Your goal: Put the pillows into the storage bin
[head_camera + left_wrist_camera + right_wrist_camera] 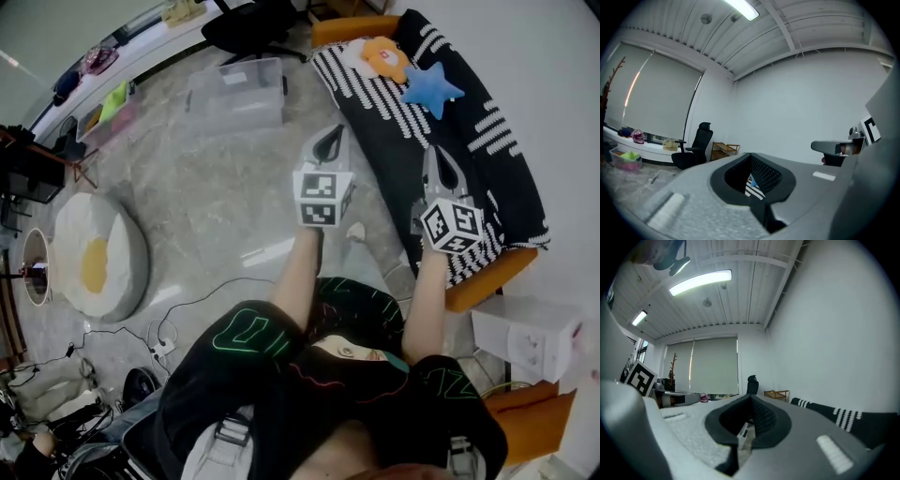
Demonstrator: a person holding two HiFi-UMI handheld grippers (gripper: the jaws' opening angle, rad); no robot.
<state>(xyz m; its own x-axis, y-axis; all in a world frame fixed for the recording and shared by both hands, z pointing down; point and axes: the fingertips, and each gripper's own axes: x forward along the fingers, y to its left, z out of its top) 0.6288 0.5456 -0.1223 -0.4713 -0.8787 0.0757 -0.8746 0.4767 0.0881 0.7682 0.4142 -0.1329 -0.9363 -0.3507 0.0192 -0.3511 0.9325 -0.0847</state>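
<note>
Grey stone-patterned floor runs through the room, with a black sofa (403, 141) striped in white along the right side. Two pillows lie side by side at the sofa's far end: one blue star pillow (432, 87) and one round orange plush pillow (385, 57) with pale edges. One clear plastic storage bin (225, 108) stands on the floor left of that end, apart from both. One fried-egg cushion (94, 258) lies further left. The person holds two tools level: left gripper (329, 142) and right gripper (441, 165), each with jaws pressed together on nothing.
</note>
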